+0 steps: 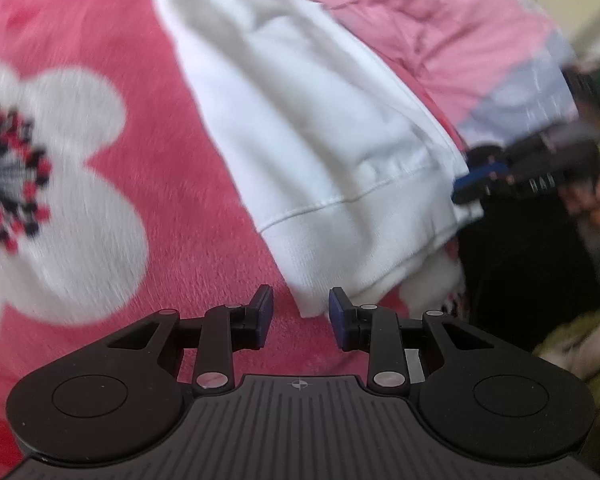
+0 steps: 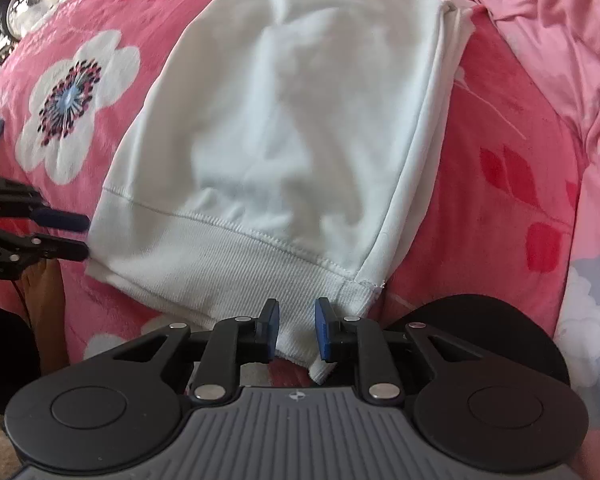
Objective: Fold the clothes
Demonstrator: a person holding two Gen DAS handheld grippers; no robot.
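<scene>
A white sweatshirt (image 2: 284,120) lies folded on the pink floral blanket (image 2: 500,184), its ribbed hem (image 2: 228,276) toward me. My right gripper (image 2: 297,320) hovers over the hem's near right corner. Its jaws stand a little apart, with the white rib showing between the blue pads (image 2: 322,332), which do not press on it. In the left wrist view the sweatshirt (image 1: 300,120) runs diagonally, and its near corner (image 1: 312,304) sits in the gap of my left gripper (image 1: 300,304), which is open and not pinching it. The left gripper's fingers (image 2: 64,236) show at the hem's left end.
A pink garment (image 1: 440,28) lies bunched behind the sweatshirt. The blanket carries large white flowers (image 2: 72,100). The right gripper (image 1: 500,180) and a hand (image 1: 596,200) holding it show at the right of the left wrist view, with a dark gap (image 1: 520,272) beyond the bed edge.
</scene>
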